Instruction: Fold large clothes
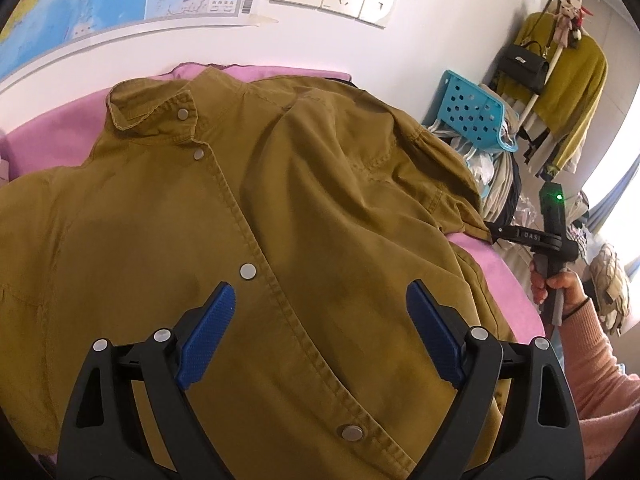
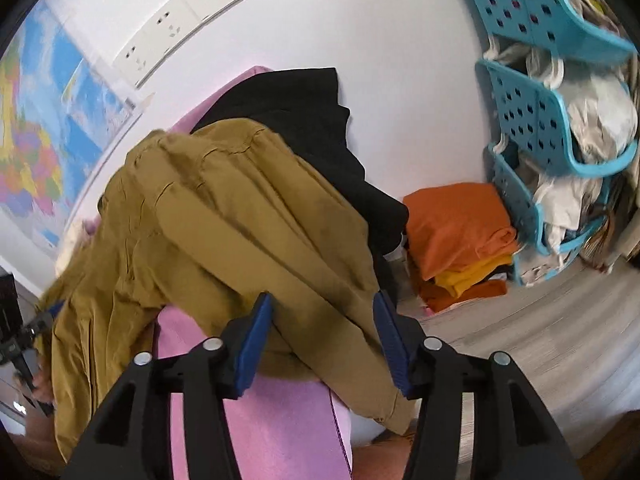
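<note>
Both tongs hang spread and empty, the left gripper point(image 1: 320, 312) over the buttoned front of the mustard jacket point(image 1: 248, 208) laid flat on a pink cover point(image 1: 500, 252), the right gripper point(image 2: 322, 320) over its bunched sleeve point(image 2: 248, 216), seemingly poised to fold it inward.

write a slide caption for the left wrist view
Open left gripper hovers above the mustard jacket spread on a pink cover.

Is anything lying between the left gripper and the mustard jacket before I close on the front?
Nothing visible. The left gripper hangs open right over the mustard jacket, near its snap placket, with only bare fabric between the blue pads.
</note>
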Available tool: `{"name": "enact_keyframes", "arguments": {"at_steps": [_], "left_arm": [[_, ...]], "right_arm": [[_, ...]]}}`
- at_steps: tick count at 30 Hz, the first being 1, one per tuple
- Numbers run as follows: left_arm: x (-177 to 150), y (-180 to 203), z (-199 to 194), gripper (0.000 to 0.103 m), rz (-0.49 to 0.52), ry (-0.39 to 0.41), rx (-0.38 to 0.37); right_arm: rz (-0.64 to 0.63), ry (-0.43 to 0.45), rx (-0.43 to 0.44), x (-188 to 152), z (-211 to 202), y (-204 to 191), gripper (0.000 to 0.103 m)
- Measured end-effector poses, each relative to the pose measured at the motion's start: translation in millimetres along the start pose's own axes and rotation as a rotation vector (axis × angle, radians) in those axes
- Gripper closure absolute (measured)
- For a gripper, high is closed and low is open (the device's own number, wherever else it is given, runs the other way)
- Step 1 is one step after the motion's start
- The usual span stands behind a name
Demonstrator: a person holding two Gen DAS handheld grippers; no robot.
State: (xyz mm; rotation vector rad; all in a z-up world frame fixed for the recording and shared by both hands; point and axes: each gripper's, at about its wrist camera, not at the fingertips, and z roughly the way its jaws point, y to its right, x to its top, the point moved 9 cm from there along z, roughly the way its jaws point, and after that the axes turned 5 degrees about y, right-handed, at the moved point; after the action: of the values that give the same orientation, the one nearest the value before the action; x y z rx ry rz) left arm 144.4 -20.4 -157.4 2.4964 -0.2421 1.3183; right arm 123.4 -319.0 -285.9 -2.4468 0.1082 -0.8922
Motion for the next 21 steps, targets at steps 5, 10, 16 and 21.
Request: {"name": "enact_keyframes", "arguments": {"at_steps": [5,10,16,21], "left_arm": [[-2,-2,1,0.015,-0.004,-0.004,0.006],[-5,-3,2,0.015,-0.020,-0.007,0.004],[-6,-43,-31,0.015,-0.037,0.053,0.122],[-24,-127,-85,0.012,-0.160,0.105,0.336]], "right_arm": [[-0.022,0.015,0.065,0,-5,-18,0.090],[-0.062,0.038,-0.043,11,-7,-23,0.099],[-0.010,0.183,-0.062,42,-48,-24,0.100],[-0.047,0.292,-0.070,62,-90,-46,0.100]]}}
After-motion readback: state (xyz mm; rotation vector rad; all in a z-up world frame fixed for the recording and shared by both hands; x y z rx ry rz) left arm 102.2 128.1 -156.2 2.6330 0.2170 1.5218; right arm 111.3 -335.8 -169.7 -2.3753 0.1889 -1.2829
